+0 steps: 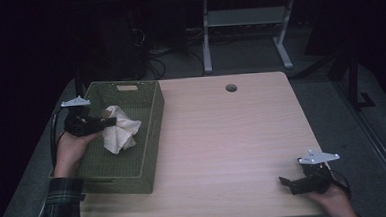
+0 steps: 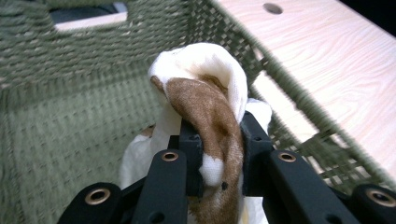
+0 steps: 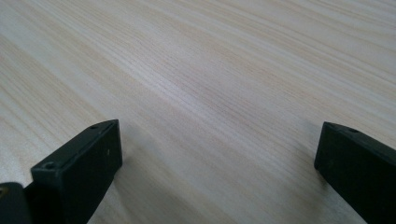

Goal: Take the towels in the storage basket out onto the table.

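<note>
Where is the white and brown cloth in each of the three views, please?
High view: the cloth is at left, hanging over the green basket, pinched in the left claw.
Left gripper view: the cloth is at centre, clamped between the two black jaws, with the basket wall behind it.
Right gripper view: the cloth is not in this picture.
Shared landmark: the pale wooden table.

Cloth (image 2: pixel 210 88): white with a brown patch, clamped in the left gripper (image 2: pixel 219 144)
Basket (image 1: pixel 147 141): olive-green weave, around that gripper
Left gripper: black jaws
Table (image 1: pixel 232 136): pale wood grain, beneath the right gripper (image 3: pixel 219 154)
Sleeve (image 1: pixel 61 205): dark plaid
</note>
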Available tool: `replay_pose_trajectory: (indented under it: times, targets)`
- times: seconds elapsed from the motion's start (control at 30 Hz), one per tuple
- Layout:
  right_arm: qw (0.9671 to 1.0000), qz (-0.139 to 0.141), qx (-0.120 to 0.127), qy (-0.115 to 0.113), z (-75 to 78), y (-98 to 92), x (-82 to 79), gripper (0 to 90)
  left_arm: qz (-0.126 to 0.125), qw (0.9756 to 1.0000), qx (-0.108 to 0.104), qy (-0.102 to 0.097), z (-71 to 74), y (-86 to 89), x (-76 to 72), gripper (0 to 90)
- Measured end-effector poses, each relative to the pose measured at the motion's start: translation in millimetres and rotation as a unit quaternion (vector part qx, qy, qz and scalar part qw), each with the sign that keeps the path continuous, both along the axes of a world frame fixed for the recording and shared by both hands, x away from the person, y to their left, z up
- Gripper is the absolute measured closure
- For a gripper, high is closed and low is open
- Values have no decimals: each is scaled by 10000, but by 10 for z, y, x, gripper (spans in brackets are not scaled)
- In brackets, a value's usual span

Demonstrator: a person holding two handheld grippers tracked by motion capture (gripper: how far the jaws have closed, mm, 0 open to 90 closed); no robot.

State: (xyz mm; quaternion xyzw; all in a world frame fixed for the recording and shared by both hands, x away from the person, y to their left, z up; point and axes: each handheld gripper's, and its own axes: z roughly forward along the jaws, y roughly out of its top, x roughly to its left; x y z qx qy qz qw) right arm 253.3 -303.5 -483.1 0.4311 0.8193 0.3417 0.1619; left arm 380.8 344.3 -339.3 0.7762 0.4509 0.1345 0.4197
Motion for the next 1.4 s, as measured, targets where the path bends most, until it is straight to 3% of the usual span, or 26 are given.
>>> replay_pose_trajectory:
  times: [0.23,0.6,0.9,1.13,1.4]
  targets:
    - [10000,0,0,-1,0,0,0,5,-210,9995,-177,-173,208,-136,-30,745]
    - [10000,-1,1,-1,0,0,0,5,-585,9958,-421,-567,538,-379,-95,745]
    - [10000,-2,3,-1,0,0,0,5,-992,9898,-622,-813,779,-705,-142,745]
    - [10000,-3,3,-1,0,1,0,5,-1223,9860,-726,-874,833,-979,-139,746]
    - [10000,-5,5,0,0,1,0,4,-1426,9829,-776,-874,790,-1344,-141,745]
